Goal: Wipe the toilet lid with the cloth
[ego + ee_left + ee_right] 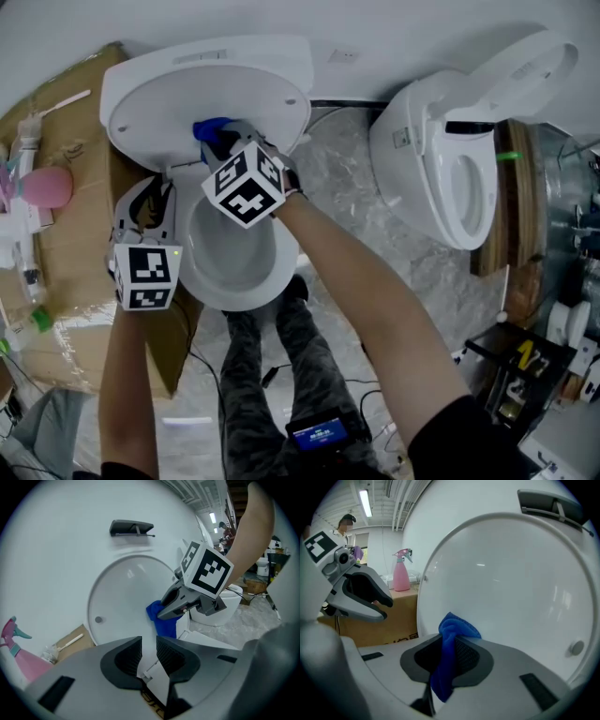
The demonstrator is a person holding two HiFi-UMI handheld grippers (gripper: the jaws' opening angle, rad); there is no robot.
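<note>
Cloth [454,631]: blue and bunched. One fold rises above the jaw tips and a tail hangs below them. It sits low on the inner face of the raised toilet lid [187,89], towards the hinge end. The actual point of contact is covered by the gripper in the head view and cannot be confirmed.

Right gripper [446,651]: jaws closed tight on the cloth, with the pads pinching its middle.

Lid: white, glossy and upright, with a small round bumper [577,647] near its rim.

Left gripper [149,651]: jaws stand a narrow way apart, clamped on a white panel edge [157,679] that fills the gap. Which part of the toilet it belongs to cannot be made out.

Toilet bowl [272,267]: the interior is largely covered by the right gripper's marker cube and forearm. The visible part is plain white.

Cardboard box [75,225], just beside the toilet: a pink spray bottle [401,573] stands on top, along with other small bottles too indistinct to identify.

Second toilet [441,159]: well apart (at the head view's right), with its top cut off by the frame edge.
</note>
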